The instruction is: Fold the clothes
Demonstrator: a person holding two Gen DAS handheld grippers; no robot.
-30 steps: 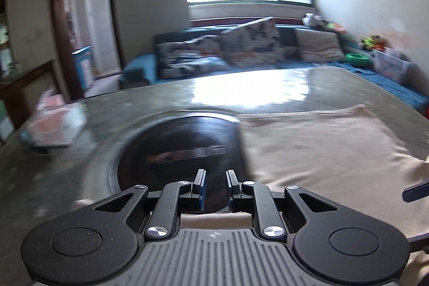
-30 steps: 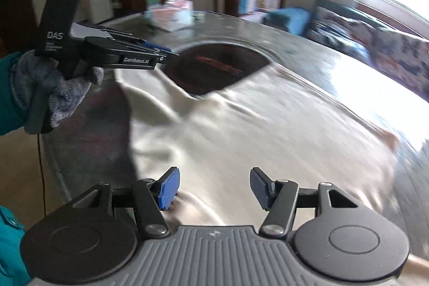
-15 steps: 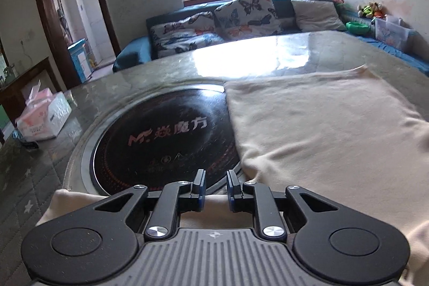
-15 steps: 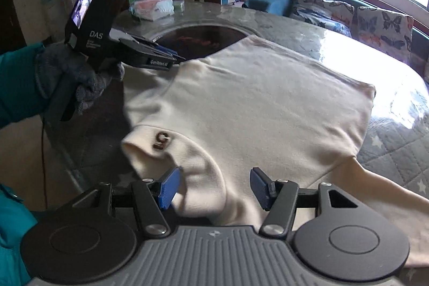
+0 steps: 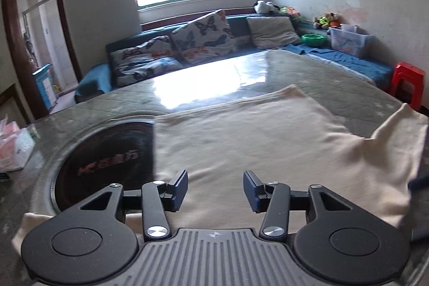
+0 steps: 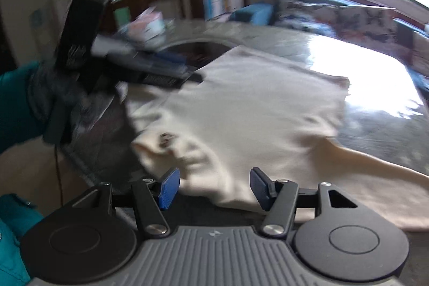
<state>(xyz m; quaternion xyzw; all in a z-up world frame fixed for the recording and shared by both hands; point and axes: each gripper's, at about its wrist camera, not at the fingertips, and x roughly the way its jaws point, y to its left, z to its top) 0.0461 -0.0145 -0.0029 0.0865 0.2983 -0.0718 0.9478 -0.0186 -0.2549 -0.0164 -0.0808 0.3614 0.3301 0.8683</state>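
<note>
a cream garment [image 5: 254, 141] lies spread across a glossy round table [image 5: 214, 82], filling the centre and right of the left wrist view, its left edge lapping over a dark circular cooktop [image 5: 107, 154] set into the tabletop at centre left. at the lower centre of that frame the left gripper [image 5: 215, 188] has its blue-padded jaws wide apart above the near part of the cloth, holding nothing. one corner of the fabric stands raised at the right edge of the frame. a tissue pack [image 5: 13, 149] sits at the far left edge, and a sofa [image 5: 187, 47] with butterfly-print cushions runs under the window in the upper half, with a red stool [image 5: 407, 82] at the right.

in the right wrist view, which is blurred, the same garment [image 6: 241, 111] fills the middle of the frame, a small dark mark [image 6: 165, 137] near its collar at centre left and a sleeve trailing to the lower right. the right gripper [image 6: 213, 188] at lower centre is spread open just above the cloth's near edge, nothing between its pads. at upper left a gloved hand [image 6: 53, 95] in a teal sleeve [image 6: 16, 109] holds the left gripper [image 6: 187, 77] over the garment's far left edge.
</note>
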